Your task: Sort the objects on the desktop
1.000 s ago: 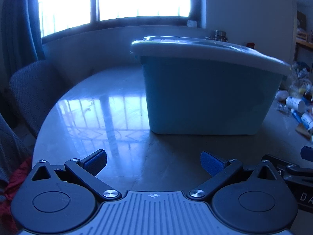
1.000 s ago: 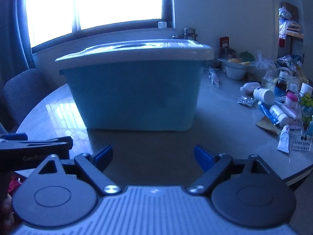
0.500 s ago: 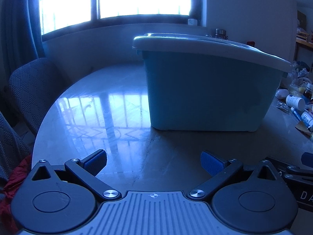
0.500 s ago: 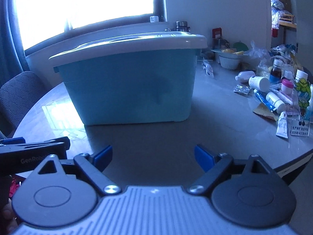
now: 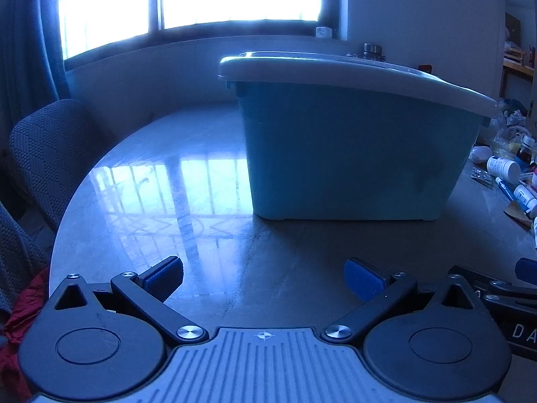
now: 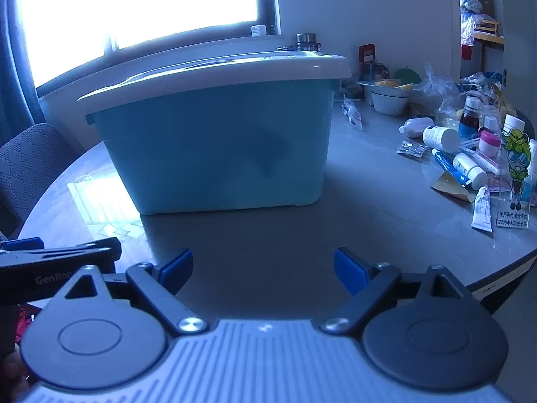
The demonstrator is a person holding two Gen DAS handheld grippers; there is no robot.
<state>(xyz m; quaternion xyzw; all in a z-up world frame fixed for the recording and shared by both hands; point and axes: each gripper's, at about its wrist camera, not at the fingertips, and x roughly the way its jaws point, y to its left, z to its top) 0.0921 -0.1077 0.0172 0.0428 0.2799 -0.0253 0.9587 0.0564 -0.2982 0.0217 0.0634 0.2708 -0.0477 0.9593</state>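
A light blue storage bin (image 5: 345,154) with a white lid (image 5: 352,70) shut on it stands on the round table (image 5: 167,201); it also shows in the right wrist view (image 6: 214,154). My left gripper (image 5: 263,278) is open and empty, low over the table in front of the bin. My right gripper (image 6: 263,268) is open and empty, beside the left one. A pile of small items lies right of the bin: white pill bottles (image 6: 439,137), a tube (image 6: 481,210), blister packs (image 6: 411,149), a brown bottle (image 6: 468,121).
A white bowl (image 6: 389,100) and plastic bags (image 6: 436,84) lie behind the pile. A small stand-up card (image 6: 515,181) stands by the table's right edge. Grey chairs (image 5: 43,154) stand at the left. A red cloth (image 5: 20,312) hangs below the left edge.
Both grippers have drawn back from the bin, which looks smaller and farther now. The right view has turned right, showing more of the pile. Both stay open.
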